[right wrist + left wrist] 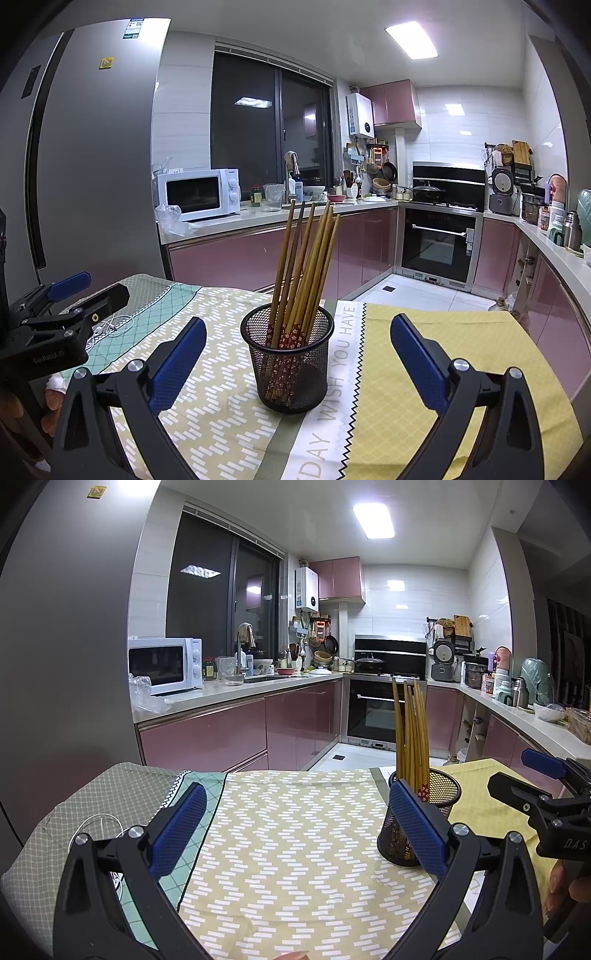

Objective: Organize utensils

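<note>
A black mesh cup (291, 373) stands upright on the table and holds several wooden chopsticks (306, 266) with red patterned ends down. My right gripper (298, 343) is open, and the cup sits centred in the gap between its blue pads, touching neither. My left gripper (299, 827) is also open with nothing in it, over the zigzag cloth. In the left wrist view the cup (441, 794) is just behind the right-hand pad (417, 827), with the chopsticks (410, 731) above it. Each view shows the other gripper at its edge: right gripper (517, 775), left gripper (85, 291).
Patterned cloths cover the table: zigzag (295, 849), teal-grey (92, 794), yellow (461, 369). A white cable (110, 325) lies at the left. A hand (561, 886) holds the right gripper's handle. A grey fridge (92, 166) stands at the left, with kitchen counters beyond the table's far edge.
</note>
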A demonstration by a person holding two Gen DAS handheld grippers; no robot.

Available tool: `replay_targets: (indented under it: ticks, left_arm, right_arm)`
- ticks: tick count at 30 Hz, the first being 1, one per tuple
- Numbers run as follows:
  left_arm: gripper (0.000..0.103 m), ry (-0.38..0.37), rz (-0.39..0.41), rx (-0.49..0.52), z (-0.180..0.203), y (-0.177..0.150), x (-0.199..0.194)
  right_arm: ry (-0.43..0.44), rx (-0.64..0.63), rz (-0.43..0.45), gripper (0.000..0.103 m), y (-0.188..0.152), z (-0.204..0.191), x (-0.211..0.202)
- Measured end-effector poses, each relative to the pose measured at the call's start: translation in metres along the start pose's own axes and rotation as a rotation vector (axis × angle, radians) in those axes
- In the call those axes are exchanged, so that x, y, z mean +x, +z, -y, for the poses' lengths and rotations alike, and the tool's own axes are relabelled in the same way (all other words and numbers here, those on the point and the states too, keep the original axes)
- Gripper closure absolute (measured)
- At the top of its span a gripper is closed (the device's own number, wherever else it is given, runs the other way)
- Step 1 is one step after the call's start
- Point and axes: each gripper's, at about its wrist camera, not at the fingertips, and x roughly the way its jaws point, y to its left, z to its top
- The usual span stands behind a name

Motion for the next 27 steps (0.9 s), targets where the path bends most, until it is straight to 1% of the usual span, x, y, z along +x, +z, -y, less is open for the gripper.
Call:
replay_targets:
  ticks: [27]
  left_arm:
    - [0.005, 0.009, 0.014, -0.008, -0.0015, 0.0042, -0.0027]
  right_arm:
    - [0.001, -0.005, 0.005, 0.007, 0.0034, -0.0033, -0.0003]
